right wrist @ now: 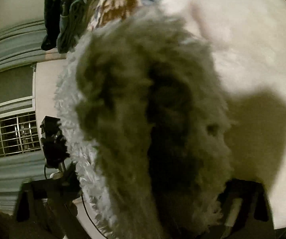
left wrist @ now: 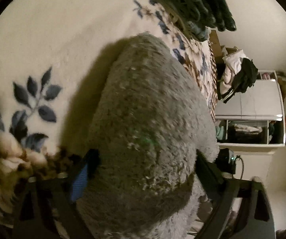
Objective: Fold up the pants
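Note:
The pants (left wrist: 143,107) are grey and fluffy. In the left wrist view they bulge up between my left gripper's (left wrist: 143,171) two dark fingers, which are shut on the fabric and hold it above the cream floral blanket (left wrist: 49,39). In the right wrist view the same grey fleece (right wrist: 143,109) fills the middle, bunched and blurred, with a dark fold down its centre. My right gripper (right wrist: 143,195) is shut on it; its fingers show only at the bottom corners. The fabric casts a shadow on the blanket (right wrist: 252,39).
A pile of dark green clothes (left wrist: 198,6) lies at the far edge of the bed. Beyond the bed stand a white shelf unit (left wrist: 250,119) and a heap of clothes (left wrist: 238,73). The right wrist view shows a barred window (right wrist: 17,133), curtains and a black device (right wrist: 52,143).

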`<state>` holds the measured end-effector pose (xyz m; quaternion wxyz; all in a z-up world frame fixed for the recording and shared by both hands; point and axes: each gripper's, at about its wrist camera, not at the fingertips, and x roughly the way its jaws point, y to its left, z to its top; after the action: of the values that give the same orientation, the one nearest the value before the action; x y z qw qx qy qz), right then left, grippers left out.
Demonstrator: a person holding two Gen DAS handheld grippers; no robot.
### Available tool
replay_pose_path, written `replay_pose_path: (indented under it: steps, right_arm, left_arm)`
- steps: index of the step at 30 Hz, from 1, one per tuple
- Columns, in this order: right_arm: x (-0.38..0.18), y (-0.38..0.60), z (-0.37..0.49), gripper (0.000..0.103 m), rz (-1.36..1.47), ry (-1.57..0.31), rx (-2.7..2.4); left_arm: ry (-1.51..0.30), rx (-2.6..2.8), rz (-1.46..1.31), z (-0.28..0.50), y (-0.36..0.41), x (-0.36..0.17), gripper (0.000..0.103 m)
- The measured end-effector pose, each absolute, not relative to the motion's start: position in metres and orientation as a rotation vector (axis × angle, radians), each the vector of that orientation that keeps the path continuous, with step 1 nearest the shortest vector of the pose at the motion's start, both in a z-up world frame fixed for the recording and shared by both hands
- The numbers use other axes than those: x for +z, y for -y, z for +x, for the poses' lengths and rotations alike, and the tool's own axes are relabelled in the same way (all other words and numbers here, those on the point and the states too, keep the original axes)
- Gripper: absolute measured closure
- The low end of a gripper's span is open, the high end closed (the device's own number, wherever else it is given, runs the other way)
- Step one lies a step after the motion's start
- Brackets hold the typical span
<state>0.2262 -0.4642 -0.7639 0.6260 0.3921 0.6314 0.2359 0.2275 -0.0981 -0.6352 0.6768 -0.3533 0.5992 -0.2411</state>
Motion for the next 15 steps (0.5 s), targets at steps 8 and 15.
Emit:
replay_pose_path:
  steps: [8,15]
  right_arm:
    - [-0.732,0.472,0.206,0.054,0.883,-1.403,0.481]
    - [-0.656,0.486,0.191,0.056,0.889,-1.361,0.496]
  left_arm:
    - [-1.293,-0.536,-0.813,0.214,0.096,-0.600,0.063]
    - [-1.262,-0.534,-0.789,0.219,0.098,-0.511,0.063]
